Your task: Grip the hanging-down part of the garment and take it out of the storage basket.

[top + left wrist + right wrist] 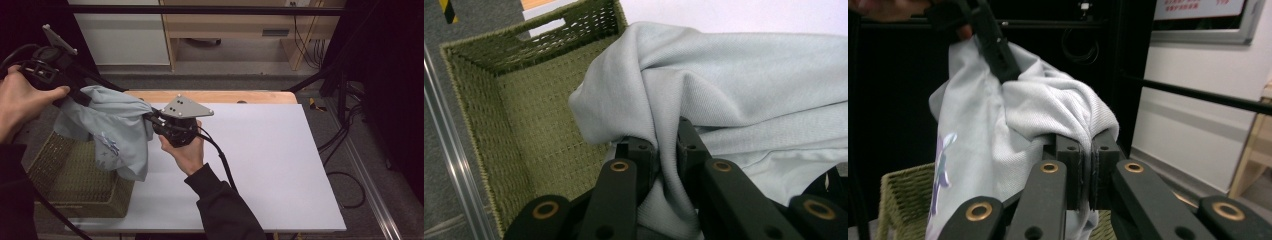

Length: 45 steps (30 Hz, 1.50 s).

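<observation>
Both tools (80,95) (149,118) raised, jaws clamped

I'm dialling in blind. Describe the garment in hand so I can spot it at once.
Find the white table, then the green woven basket at its left end. Hanging above the basket, stretched between the left tongs and right tongs, is the shirt: pale blue cloth with a small print, the one soft thing here.

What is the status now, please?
Left gripper and right gripper both shut on the pale blue garment. Garment hangs over the green basket. Nothing in the way.

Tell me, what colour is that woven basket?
Olive green, clearest in the left gripper view: basket.
</observation>
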{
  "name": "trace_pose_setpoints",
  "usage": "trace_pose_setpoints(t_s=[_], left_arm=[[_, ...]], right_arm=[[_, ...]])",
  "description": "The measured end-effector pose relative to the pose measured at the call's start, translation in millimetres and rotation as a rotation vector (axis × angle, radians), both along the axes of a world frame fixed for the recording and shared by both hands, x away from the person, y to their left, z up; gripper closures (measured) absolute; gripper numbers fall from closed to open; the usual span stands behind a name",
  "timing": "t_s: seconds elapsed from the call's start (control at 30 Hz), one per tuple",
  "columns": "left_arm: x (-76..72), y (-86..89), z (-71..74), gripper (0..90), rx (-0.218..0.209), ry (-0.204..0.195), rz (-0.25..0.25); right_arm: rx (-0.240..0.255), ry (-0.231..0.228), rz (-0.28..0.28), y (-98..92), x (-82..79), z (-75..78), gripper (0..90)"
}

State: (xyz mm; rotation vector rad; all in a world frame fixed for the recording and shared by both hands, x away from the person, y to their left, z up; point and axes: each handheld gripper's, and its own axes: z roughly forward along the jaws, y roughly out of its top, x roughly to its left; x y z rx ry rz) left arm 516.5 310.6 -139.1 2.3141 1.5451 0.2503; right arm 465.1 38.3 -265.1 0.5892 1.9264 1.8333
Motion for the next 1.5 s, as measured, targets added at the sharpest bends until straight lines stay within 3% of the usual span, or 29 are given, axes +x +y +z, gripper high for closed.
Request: trace_pose_setpoints(t_s=[0.4,0.53,0.87,0.93,1.0,1.13,1.17,1.37,1.5], left_arm=[[-1.3,-11.6,1.7,80.7,0.002,-0.009,-0.026],[-1.9,-13.3,-0.1,80.7,0.007,-0.005,-0.031],[4.4,-22.5,-11.6,80.7,0.015,0.014,-0.041],[4.4,-23.8,-12.5,80.7,0.013,0.013,-0.044],[4.3,-24.8,-13.4,80.7,0.014,0.014,-0.046],[3.7,-28.1,-16.3,80.7,0.014,0.016,-0.056],[3.8,-29.1,-17.0,80.7,0.016,0.016,-0.057],[3.8,-31.3,-19.0,80.7,0.018,0.015,-0.062],[3.5,-30.7,-19.9,80.7,0.015,0.019,-0.063]], right_arm=[[0.016,-0.04,-0.035,-6.0,-2.3,21.1,86.5],[-0.008,-0.023,-0.018,-8.9,-2.3,9.9,86.3],[-0.069,0.107,0.009,-12.4,5.6,-50.6,84.2],[-0.092,0.127,0.003,-11.1,6.4,-62.0,79.1],[-0.135,0.172,0.032,-9.6,7.6,-74.8,68.2],[-0.17,0.166,0.04,-12.5,2.5,-83.3,56.3],[-0.16,0.161,0.033,-20.4,-2.9,-85.1,48.2],[-0.109,0.151,0.022,-42.6,-13.0,-82.2,34.9],[-0.069,0.129,-0.025,-64.4,-19.7,-79.0,25.1]])
